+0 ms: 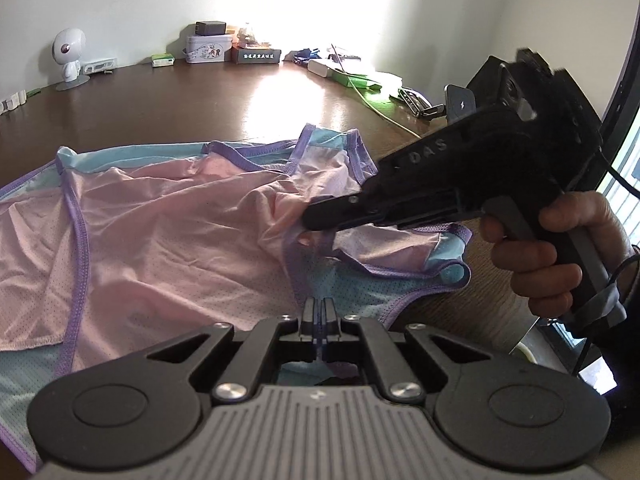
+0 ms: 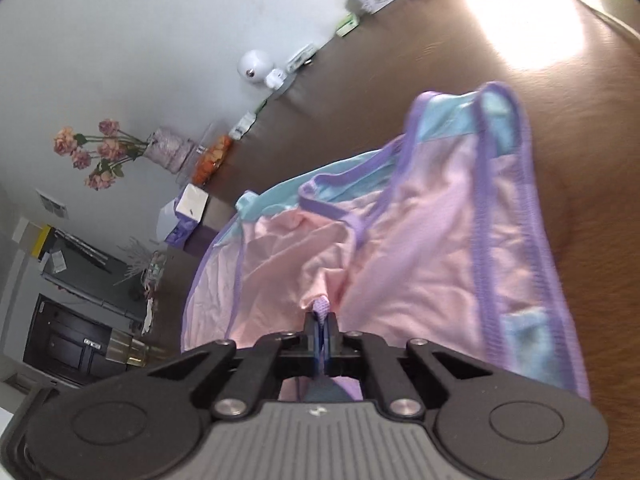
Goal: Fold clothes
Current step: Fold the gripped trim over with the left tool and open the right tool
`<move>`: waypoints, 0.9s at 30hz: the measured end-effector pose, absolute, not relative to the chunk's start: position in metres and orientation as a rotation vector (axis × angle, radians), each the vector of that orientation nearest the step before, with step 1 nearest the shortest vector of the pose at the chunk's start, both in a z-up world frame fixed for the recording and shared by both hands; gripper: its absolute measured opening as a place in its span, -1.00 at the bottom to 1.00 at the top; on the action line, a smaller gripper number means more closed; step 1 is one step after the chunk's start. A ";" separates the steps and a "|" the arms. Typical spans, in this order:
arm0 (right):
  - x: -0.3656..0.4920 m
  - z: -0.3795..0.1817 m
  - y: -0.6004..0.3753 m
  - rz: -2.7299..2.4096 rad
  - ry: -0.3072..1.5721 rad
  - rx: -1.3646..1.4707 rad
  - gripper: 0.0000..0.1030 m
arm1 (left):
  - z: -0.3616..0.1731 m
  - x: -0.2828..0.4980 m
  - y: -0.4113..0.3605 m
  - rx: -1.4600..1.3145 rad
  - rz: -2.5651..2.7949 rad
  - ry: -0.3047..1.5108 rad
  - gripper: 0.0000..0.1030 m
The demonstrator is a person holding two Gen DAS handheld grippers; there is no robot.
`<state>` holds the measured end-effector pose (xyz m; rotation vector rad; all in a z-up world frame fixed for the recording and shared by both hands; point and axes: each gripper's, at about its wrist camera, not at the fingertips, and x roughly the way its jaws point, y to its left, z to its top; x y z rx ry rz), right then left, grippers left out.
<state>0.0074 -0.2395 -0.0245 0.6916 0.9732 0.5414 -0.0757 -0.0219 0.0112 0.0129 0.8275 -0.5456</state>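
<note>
A pink and light-blue mesh garment with purple trim (image 1: pixel 160 232) lies crumpled on the brown table (image 1: pixel 224 104). My left gripper (image 1: pixel 318 306) is shut on the garment's near purple-trimmed edge. My right gripper (image 1: pixel 308 220) comes in from the right in the left wrist view and pinches a fold of the pink fabric. In the right wrist view my right gripper (image 2: pixel 322 320) is shut on a purple-trimmed bunch of the garment (image 2: pixel 420 240), which is lifted off the table (image 2: pixel 400 60) there.
Along the back wall stand a white robot figurine (image 1: pixel 70 56), a tin box (image 1: pixel 208 48), small boxes and a white cable (image 1: pixel 376 108). A black device (image 1: pixel 460 100) sits at the right. Flowers in a vase (image 2: pixel 120 148) show in the right wrist view.
</note>
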 end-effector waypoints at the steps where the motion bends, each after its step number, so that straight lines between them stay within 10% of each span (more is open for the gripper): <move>1: 0.004 -0.026 -0.247 0.523 0.971 0.688 -0.97 | 0.013 -0.073 -0.018 -0.007 -0.536 0.827 -0.94; 8: -0.005 -0.029 -0.263 0.525 0.947 0.715 -0.82 | 0.024 -0.058 -0.014 -0.043 -0.520 0.809 -0.86; 13: -0.002 -0.017 -0.265 0.561 0.924 0.706 -0.25 | 0.019 -0.059 -0.034 0.001 -0.578 0.826 -0.72; 19: 0.004 -0.026 -0.254 0.546 0.965 0.607 -0.93 | 0.008 -0.066 -0.030 0.035 -0.589 0.892 -0.75; 27: -0.055 0.018 -0.229 0.717 0.687 0.030 -0.13 | 0.033 -0.104 0.060 0.055 -0.525 0.757 -0.02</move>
